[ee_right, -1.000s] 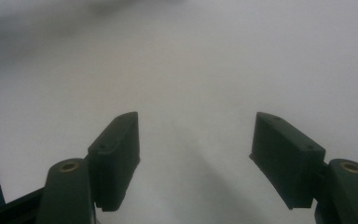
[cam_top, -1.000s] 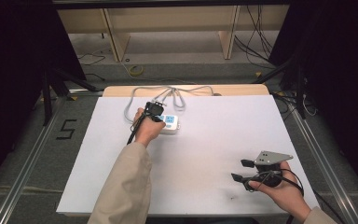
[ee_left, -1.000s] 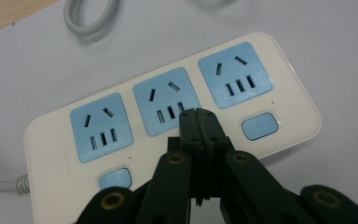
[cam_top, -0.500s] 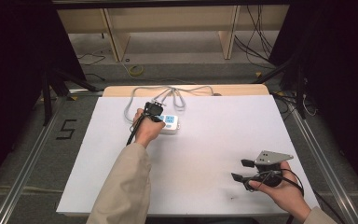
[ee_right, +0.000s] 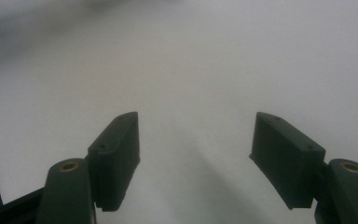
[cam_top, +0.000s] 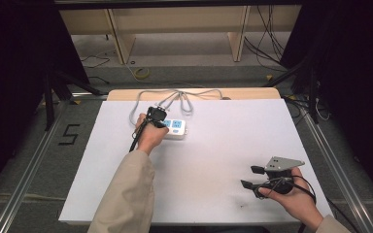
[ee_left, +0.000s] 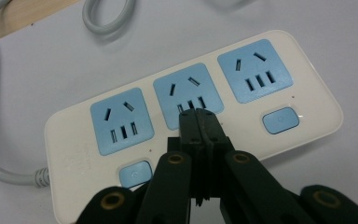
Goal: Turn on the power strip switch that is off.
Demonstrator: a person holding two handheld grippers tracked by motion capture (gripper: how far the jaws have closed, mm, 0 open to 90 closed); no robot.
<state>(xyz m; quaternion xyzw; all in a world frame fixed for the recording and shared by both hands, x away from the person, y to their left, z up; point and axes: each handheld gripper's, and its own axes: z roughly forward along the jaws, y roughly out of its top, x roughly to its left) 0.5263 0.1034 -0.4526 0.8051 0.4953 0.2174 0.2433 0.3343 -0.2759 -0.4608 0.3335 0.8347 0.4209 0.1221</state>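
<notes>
Left gripper view is showing my left gripper (ee_left: 199,114) with its jaws pressed together, tips resting on the lower edge of the middle socket of a white power strip (ee_left: 307,88), pinching nothing. I am seeing the strip lying toward 11 o'clock on the white table (cam_top: 223,145) in the high view, its grey cord (cam_top: 184,97) looping off toward 12. My right gripper (ee_right: 196,140) is sitting near 4 o'clock, jaws spread wide over bare tabletop, well apart from the strip.
</notes>
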